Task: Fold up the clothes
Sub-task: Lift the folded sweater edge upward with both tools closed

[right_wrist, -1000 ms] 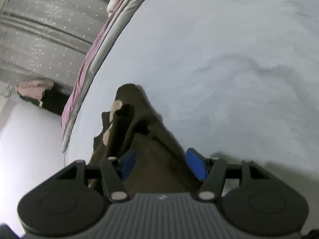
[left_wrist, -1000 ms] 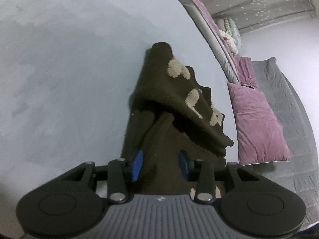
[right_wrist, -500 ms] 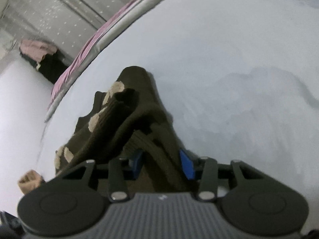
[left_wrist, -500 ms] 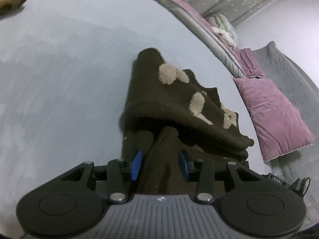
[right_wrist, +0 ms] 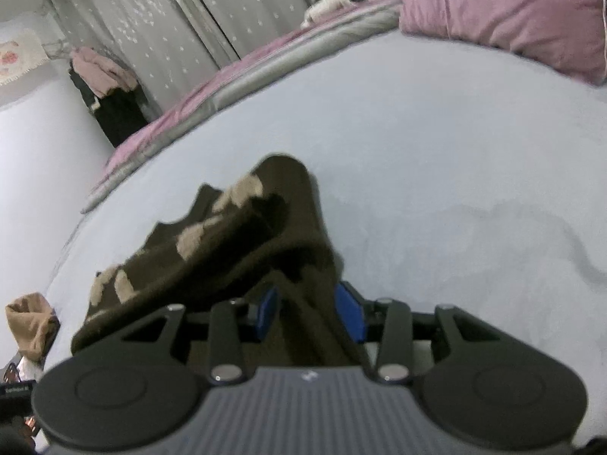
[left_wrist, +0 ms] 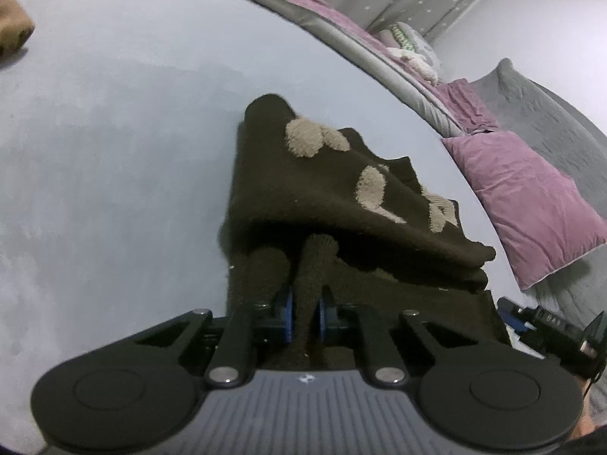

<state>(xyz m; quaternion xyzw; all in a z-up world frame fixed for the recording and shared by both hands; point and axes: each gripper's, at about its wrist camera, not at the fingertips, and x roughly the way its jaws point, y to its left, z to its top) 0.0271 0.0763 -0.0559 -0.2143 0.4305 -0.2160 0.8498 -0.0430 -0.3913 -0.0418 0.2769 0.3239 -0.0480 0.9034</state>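
Observation:
A dark brown knit sweater (left_wrist: 334, 197) with beige patches lies bunched on the pale blue bed sheet (left_wrist: 114, 132). My left gripper (left_wrist: 305, 314) is shut on a ribbed fold of its near edge, lifting it. In the right wrist view the same sweater (right_wrist: 242, 242) hangs from my right gripper (right_wrist: 309, 313), whose blue pads (right_wrist: 351, 313) have closed on a thick fold of its edge. The far part of the sweater still rests on the sheet.
A purple pillow (left_wrist: 531, 204) and grey blanket (left_wrist: 561, 113) lie at the right of the bed. A tan garment (right_wrist: 30, 322) sits at the sheet's edge. Grey dotted curtains (right_wrist: 170, 38) and a dark clothes rack (right_wrist: 110, 98) stand behind.
Both grippers closed from open onto the sweater's near edge and lifted it; the views tilted up and the sweater's near part rose off the sheet.

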